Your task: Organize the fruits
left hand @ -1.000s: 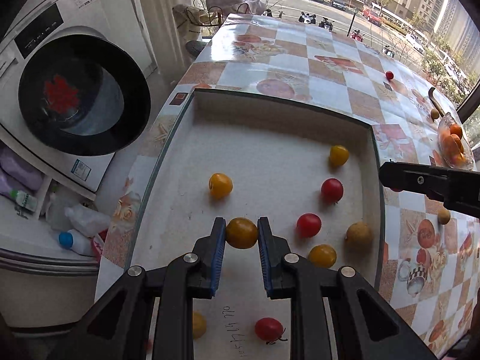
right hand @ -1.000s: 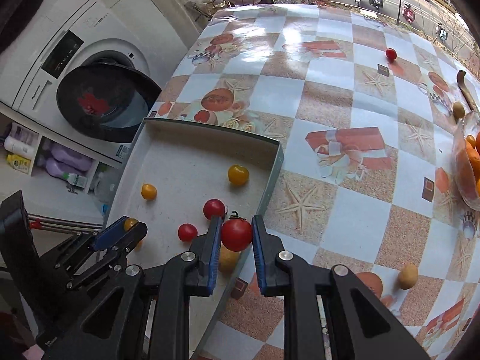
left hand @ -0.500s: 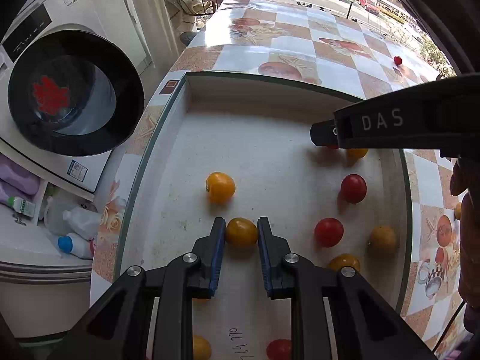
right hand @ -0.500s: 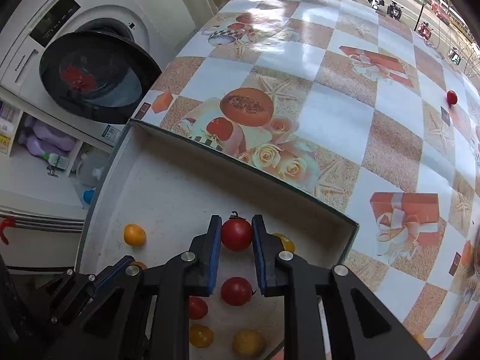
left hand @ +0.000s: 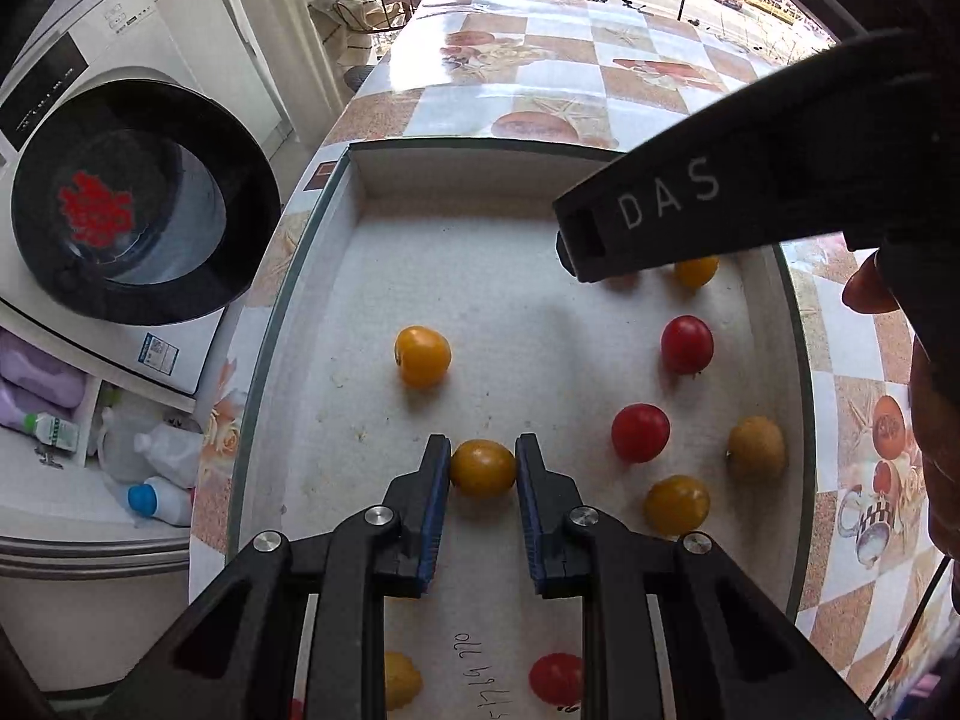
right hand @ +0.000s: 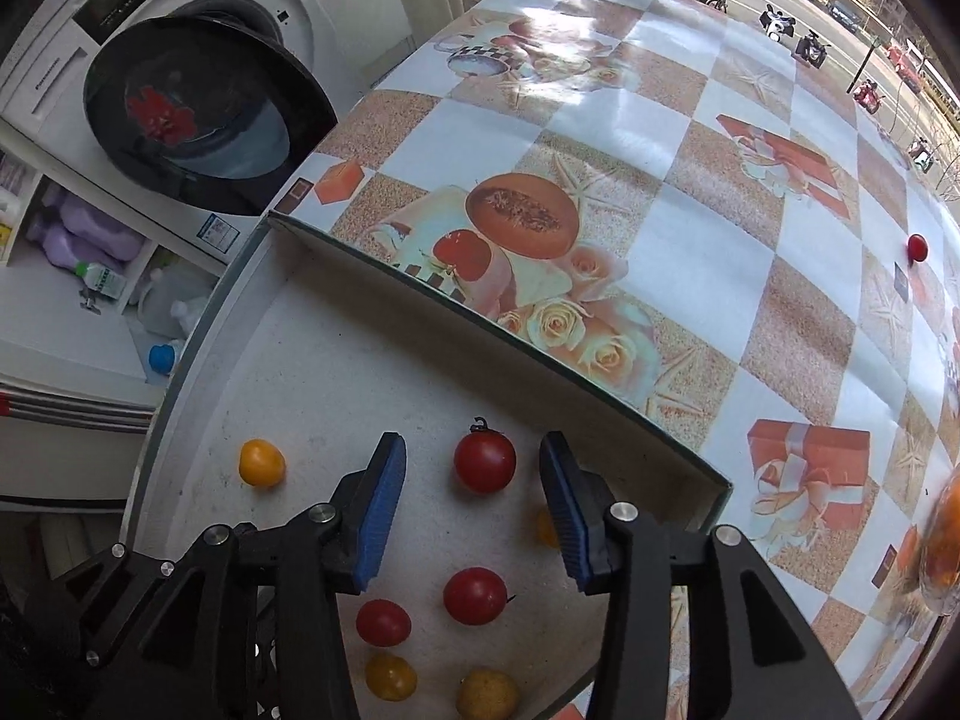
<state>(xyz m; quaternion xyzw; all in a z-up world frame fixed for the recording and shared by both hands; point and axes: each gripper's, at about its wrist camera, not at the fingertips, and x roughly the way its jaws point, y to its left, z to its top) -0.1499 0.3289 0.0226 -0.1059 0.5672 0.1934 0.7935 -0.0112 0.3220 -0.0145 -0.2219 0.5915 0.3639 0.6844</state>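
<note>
A white tray (left hand: 360,192) holds several red and yellow cherry tomatoes. My left gripper (left hand: 483,468) is shut on a yellow tomato (left hand: 483,469) low over the tray floor. Another yellow tomato (left hand: 422,356) lies ahead to the left. My right gripper (right hand: 473,480) is open, and a red tomato (right hand: 484,461) with a stem rests on the tray (right hand: 336,372) between its spread fingers near the far wall. The right gripper's black body (left hand: 720,204) crosses the upper right of the left wrist view.
The tray sits on a table with a checkered fruit-print cloth (right hand: 690,192). A lone red tomato (right hand: 917,247) lies far out on the cloth. A washing machine (left hand: 120,192) with its door open and bottles (left hand: 156,480) stand left of the table.
My right gripper carried the red tomato over the tray, lowered it by the far wall and opened. My left gripper came down onto the tray with the yellow tomato still gripped.
</note>
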